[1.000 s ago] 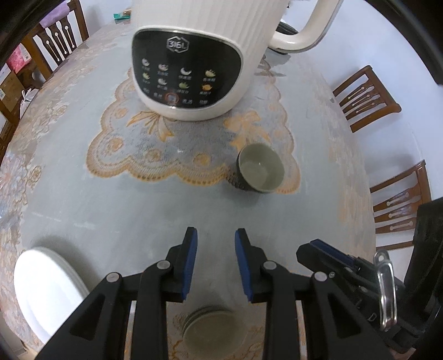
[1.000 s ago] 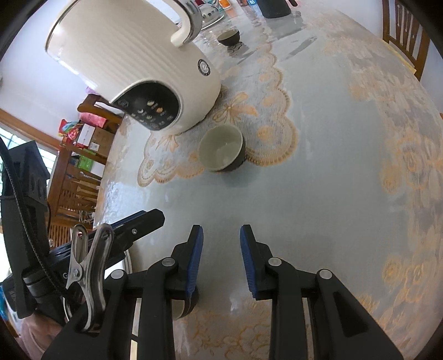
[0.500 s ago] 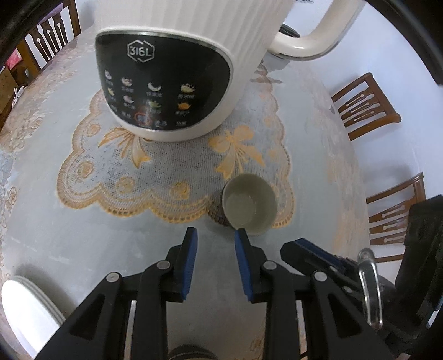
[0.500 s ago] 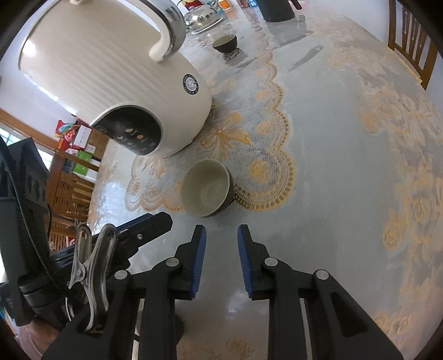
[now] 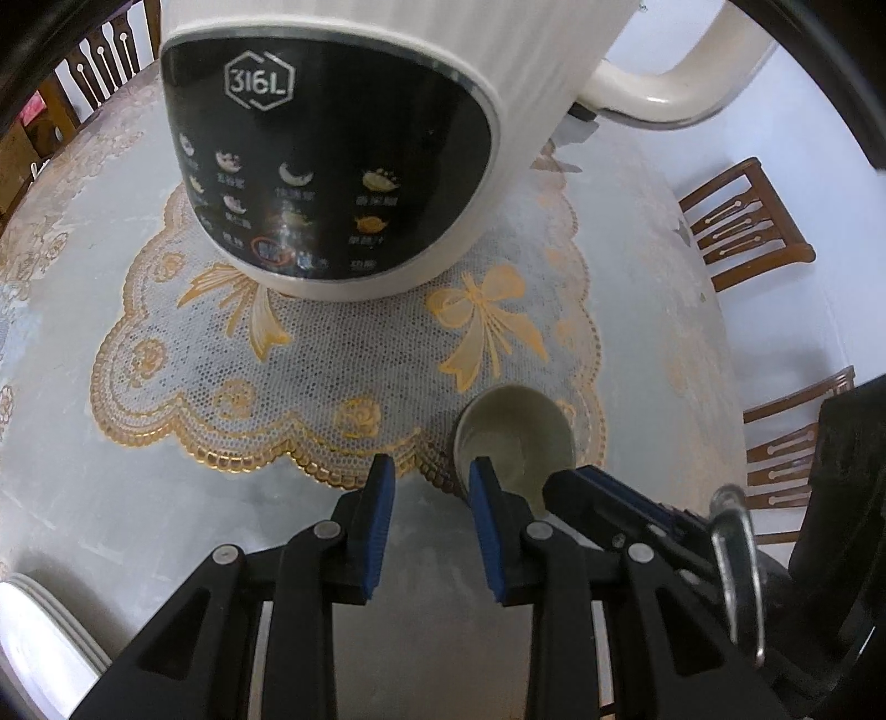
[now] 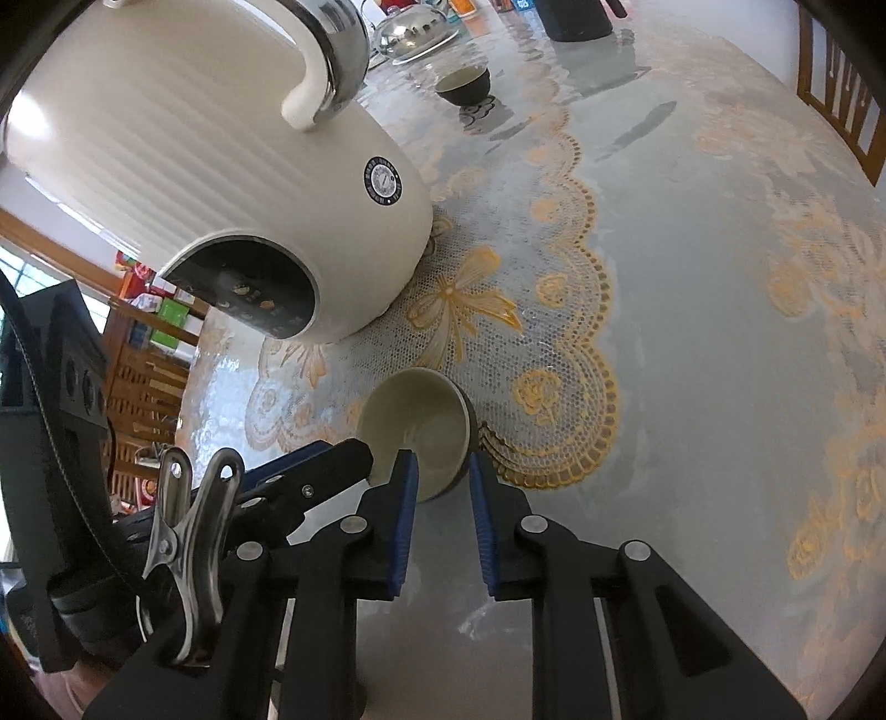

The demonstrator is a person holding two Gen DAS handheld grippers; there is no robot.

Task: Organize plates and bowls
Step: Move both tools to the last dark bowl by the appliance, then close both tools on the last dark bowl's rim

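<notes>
Bowl [image 5: 515, 437] before cooker [image 5: 332, 166], on doily [image 5: 310, 376]

A tall cream ribbed electric cooker [image 5: 360, 66] with a glossy black control panel [image 5: 326, 166] marked 316L stands on a white lace doily with gold bows [image 5: 343, 365], spread over the pale floral tablecloth [image 6: 720, 277]. Brown wooden chairs [image 5: 742, 221] stand beside the table. At the far end sit a shiny steel lid [image 6: 412, 30] and a dark container [image 6: 576, 19].
</notes>
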